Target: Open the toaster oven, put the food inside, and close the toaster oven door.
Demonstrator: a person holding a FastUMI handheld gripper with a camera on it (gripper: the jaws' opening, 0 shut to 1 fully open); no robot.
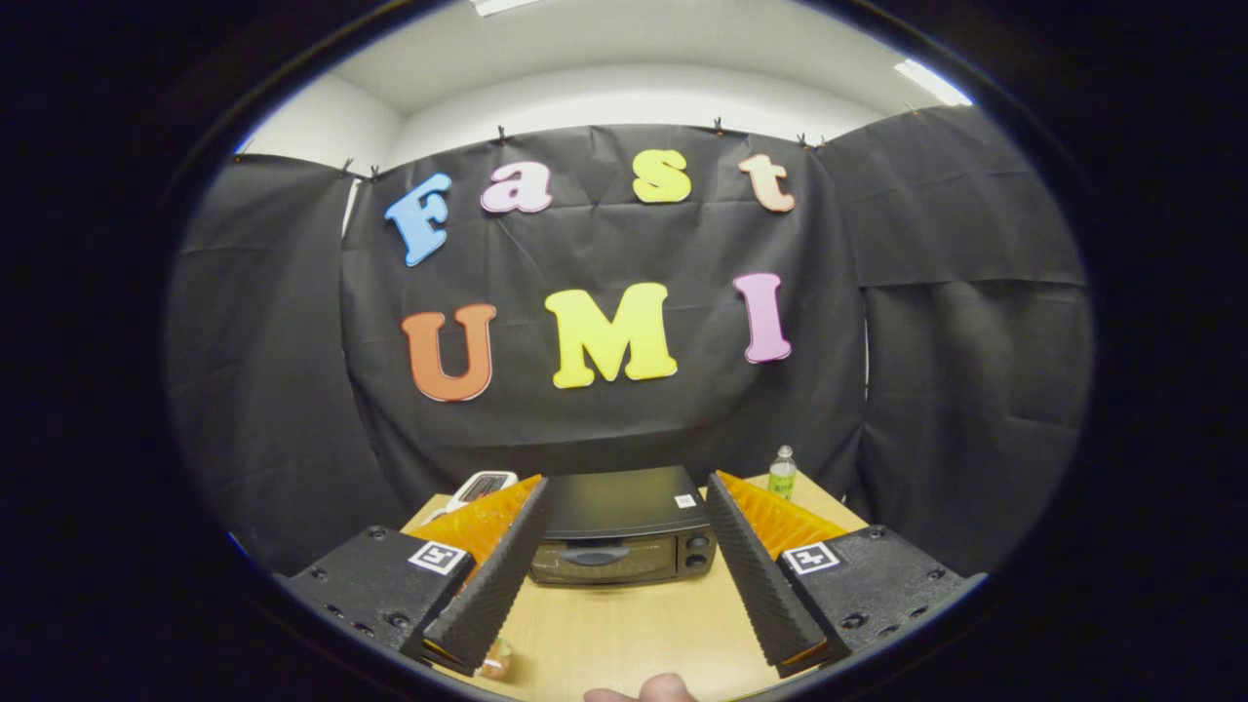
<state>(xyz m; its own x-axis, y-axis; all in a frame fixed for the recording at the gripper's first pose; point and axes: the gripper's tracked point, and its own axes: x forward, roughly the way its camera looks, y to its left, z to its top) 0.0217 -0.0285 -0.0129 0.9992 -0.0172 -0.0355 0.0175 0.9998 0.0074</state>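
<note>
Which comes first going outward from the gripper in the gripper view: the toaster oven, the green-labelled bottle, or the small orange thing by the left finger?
1. Small orange thing, beside the left finger.
2. Toaster oven, ahead between the open fingers of the gripper.
3. Bottle, beyond the right finger, at the table's back.

Black cloth (624, 429) hangs clipped along its top edge, wrapping the booth on three sides. Above the cloth, white walls (624, 97) meet a white ceiling with bright light panels (931, 83). Below the cloth sits a pale wooden counter (634, 634).

Toaster oven (624, 531) on table (624, 624) beyond spread fingers (492, 565) — bottle (781, 473) behind, right.
</note>
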